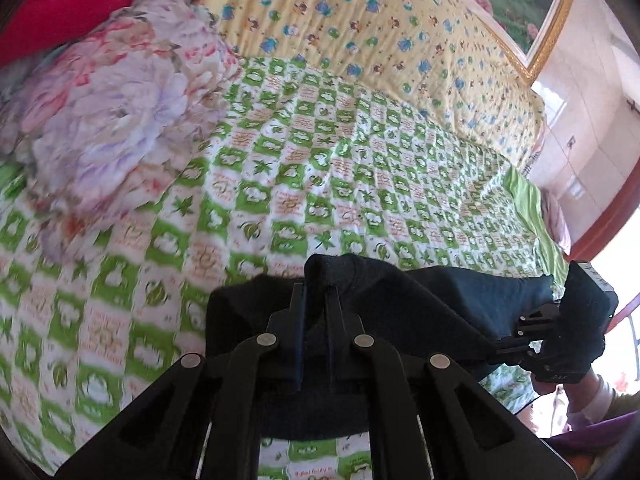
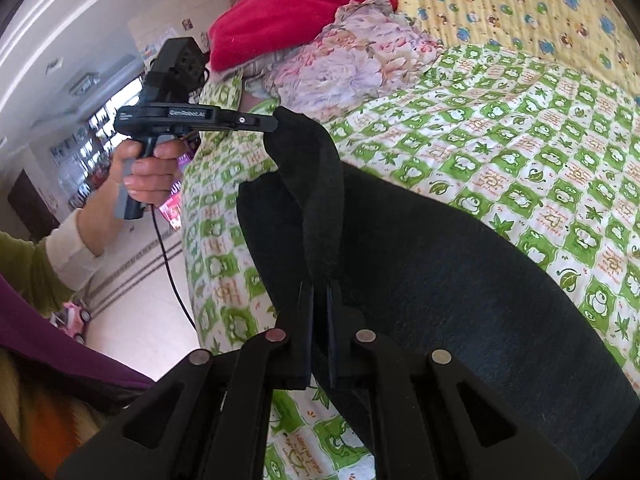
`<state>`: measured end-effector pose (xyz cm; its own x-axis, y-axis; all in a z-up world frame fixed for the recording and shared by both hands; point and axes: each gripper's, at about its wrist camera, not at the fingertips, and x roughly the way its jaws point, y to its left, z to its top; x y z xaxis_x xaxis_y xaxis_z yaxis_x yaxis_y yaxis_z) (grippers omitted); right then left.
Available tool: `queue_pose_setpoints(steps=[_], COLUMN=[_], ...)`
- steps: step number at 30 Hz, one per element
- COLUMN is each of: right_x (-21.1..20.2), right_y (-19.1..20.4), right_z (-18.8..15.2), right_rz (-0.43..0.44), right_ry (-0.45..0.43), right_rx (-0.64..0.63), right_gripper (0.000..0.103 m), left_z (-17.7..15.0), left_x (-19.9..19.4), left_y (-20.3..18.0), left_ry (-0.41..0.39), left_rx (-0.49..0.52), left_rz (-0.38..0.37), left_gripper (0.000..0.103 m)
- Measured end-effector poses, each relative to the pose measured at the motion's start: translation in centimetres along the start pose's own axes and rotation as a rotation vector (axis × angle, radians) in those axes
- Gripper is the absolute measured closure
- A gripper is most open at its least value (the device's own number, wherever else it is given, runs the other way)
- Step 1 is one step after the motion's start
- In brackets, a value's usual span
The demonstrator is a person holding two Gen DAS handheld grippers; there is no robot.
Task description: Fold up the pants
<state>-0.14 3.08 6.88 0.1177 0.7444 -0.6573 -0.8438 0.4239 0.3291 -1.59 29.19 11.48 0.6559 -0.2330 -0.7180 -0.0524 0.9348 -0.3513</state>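
The dark navy pants (image 2: 420, 248) lie over the near edge of a bed with a green-and-white frog-print sheet (image 2: 500, 132). My left gripper (image 1: 315, 292) is shut on an edge of the pants (image 1: 400, 300) and lifts it off the sheet. My right gripper (image 2: 320, 290) is shut on another edge of the same pants. In the left wrist view the right gripper (image 1: 520, 334) pinches the cloth at the right. In the right wrist view the left gripper (image 2: 272, 122) holds a raised corner at upper left.
A crumpled floral quilt (image 1: 120, 120) and a red blanket (image 2: 296, 8) are piled at the head of the bed. A yellow cartoon-print cover (image 1: 360, 20) lies on the far side. Tiled floor (image 2: 132, 280) and a pink toy (image 2: 76, 318) are beside the bed.
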Motion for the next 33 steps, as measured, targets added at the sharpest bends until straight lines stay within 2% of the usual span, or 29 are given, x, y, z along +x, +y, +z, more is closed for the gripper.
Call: queue_pose_setpoints(steps=[6,17,26,31,33], right_x=[1.1,1.7,2.1,2.0,1.9], right_y=[1.1,2.1,2.7,2.7,2.8], right_z=[-1.0,-2.2,-2.5,-2.5,-2.6], right_rz=[-0.012,-0.017,-0.030,0.005,0.012], right_ry=[0.024,0.053,0.068,0.084,0.085], right_rx=[-0.048,-0.091,-0.112,-0.093,-0.086], right_gripper=[0.096,0.096,0.096,0.091,0.080], left_z=[-3.1,-6.4,-8.3,-8.9,-9.1], left_x=[-0.2,-0.5,-0.9,-1.9,-2.5], left_y=[1.4,3.9,3.7,3.7,3.6], left_ry=[-0.037,-0.049,-0.049,-0.061,-0.066], left_rx=[-0.085,-0.221,-0.273,-0.320,-0.341], left_rz=[0.019,0.057,0.057,0.055,0.052], left_gripper=[0.096,0.097,0.099,0.097,0.088])
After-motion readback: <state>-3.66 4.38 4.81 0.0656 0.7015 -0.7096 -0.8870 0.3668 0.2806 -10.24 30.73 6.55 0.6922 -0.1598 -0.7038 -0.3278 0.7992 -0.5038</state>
